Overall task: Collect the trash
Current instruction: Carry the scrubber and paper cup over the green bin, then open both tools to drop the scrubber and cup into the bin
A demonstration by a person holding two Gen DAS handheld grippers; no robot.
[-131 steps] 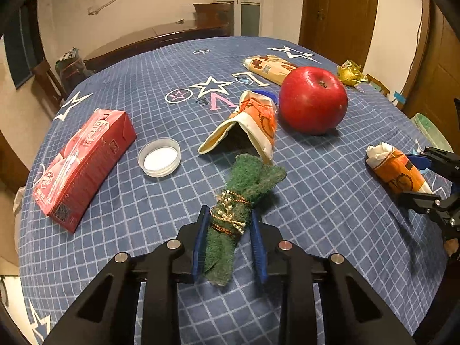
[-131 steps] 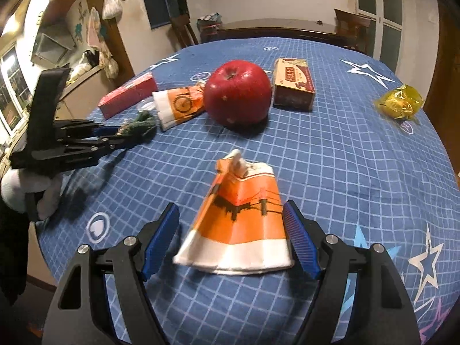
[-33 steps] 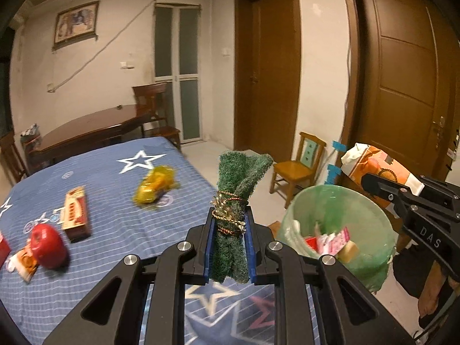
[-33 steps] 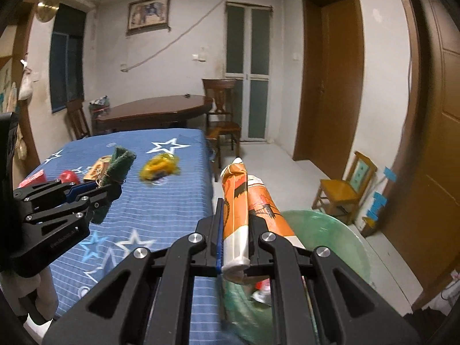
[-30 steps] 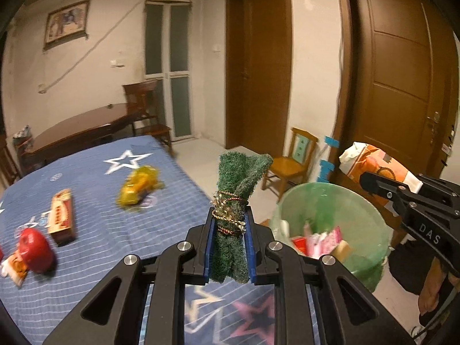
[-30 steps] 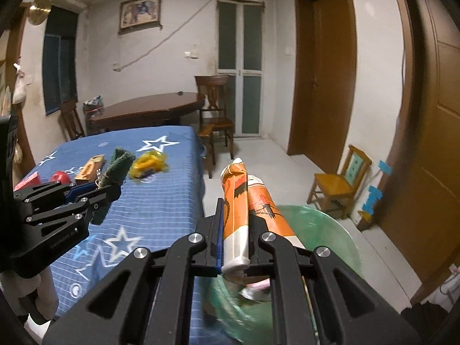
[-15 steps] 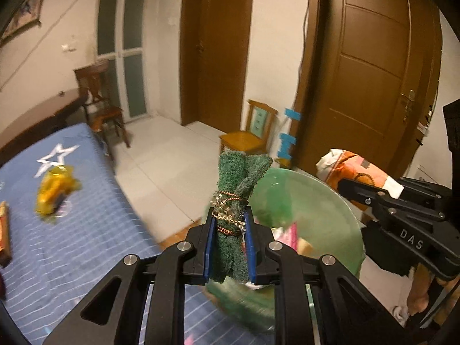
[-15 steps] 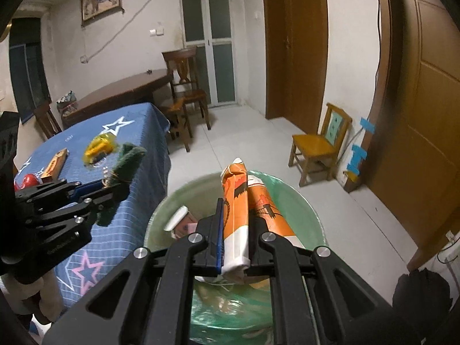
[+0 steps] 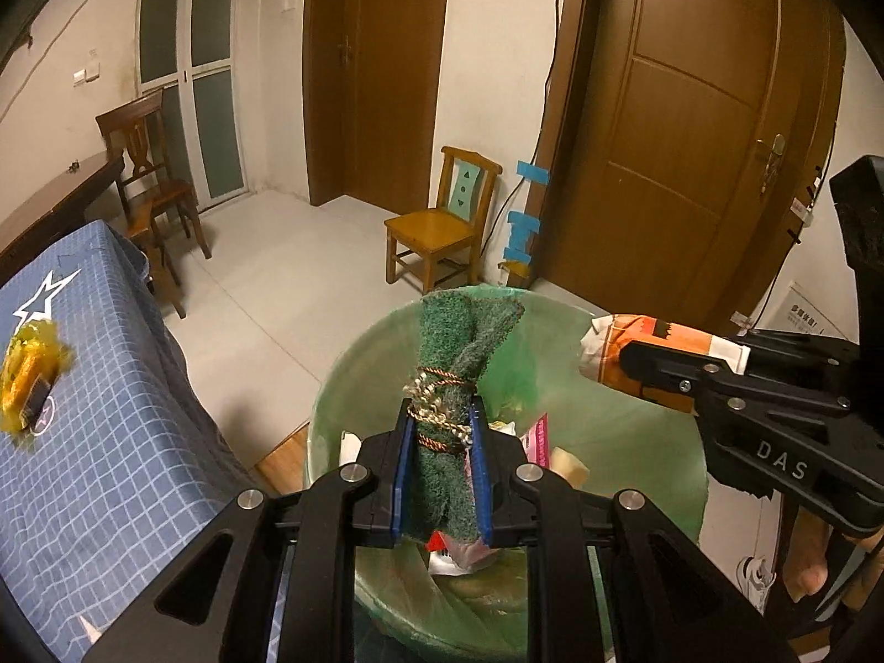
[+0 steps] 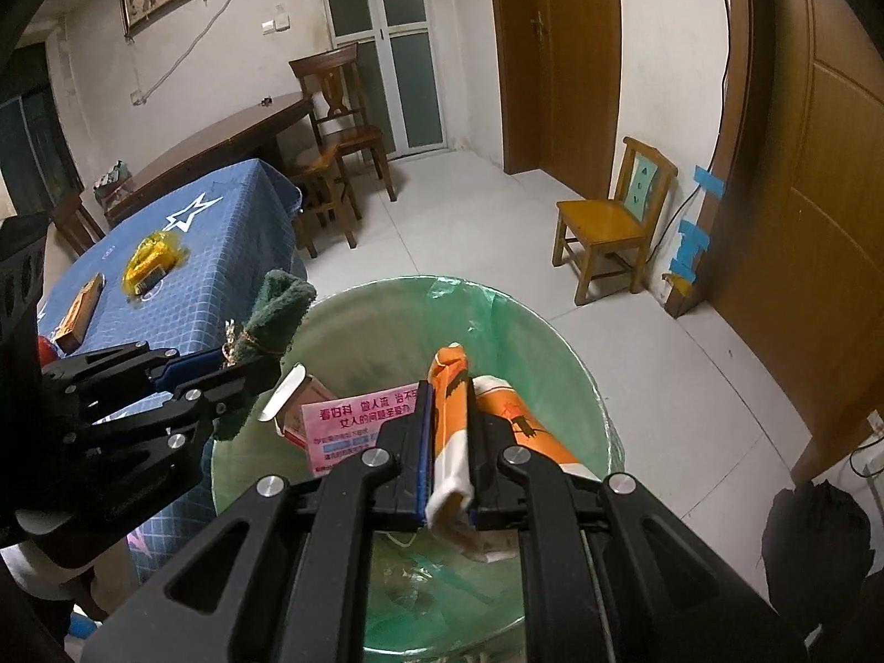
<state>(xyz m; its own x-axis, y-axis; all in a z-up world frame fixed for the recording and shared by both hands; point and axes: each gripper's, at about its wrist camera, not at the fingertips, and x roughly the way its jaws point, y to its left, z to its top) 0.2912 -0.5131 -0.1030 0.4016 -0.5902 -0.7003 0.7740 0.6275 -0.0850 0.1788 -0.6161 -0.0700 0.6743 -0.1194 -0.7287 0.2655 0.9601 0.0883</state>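
Note:
My left gripper [image 9: 440,436] is shut on a rolled green scouring pad [image 9: 450,381] tied with cord, held over the green-lined trash bin [image 9: 635,431]. My right gripper [image 10: 448,433] is shut on a crumpled orange and white paper cup [image 10: 450,431], also over the bin [image 10: 387,320]. In the right wrist view the left gripper [image 10: 243,367] with the pad [image 10: 273,312] hangs at the bin's left rim. In the left wrist view the right gripper [image 9: 641,370] holds the cup [image 9: 652,342] at the bin's right side. The bin holds a pink leaflet [image 10: 359,425] and other wrappers.
The blue star-print table [image 9: 83,431] stands left of the bin, with a yellow wrapper [image 9: 25,375] on it; a small box [image 10: 80,304] shows too. A small wooden chair [image 9: 442,221] and brown doors [image 9: 690,138] stand behind the bin. A larger chair [image 10: 337,110] stands by the far table.
Both grippers have swung from the table toward the bin and now hang lower and closer over its mouth. Each keeps its hold on its item.

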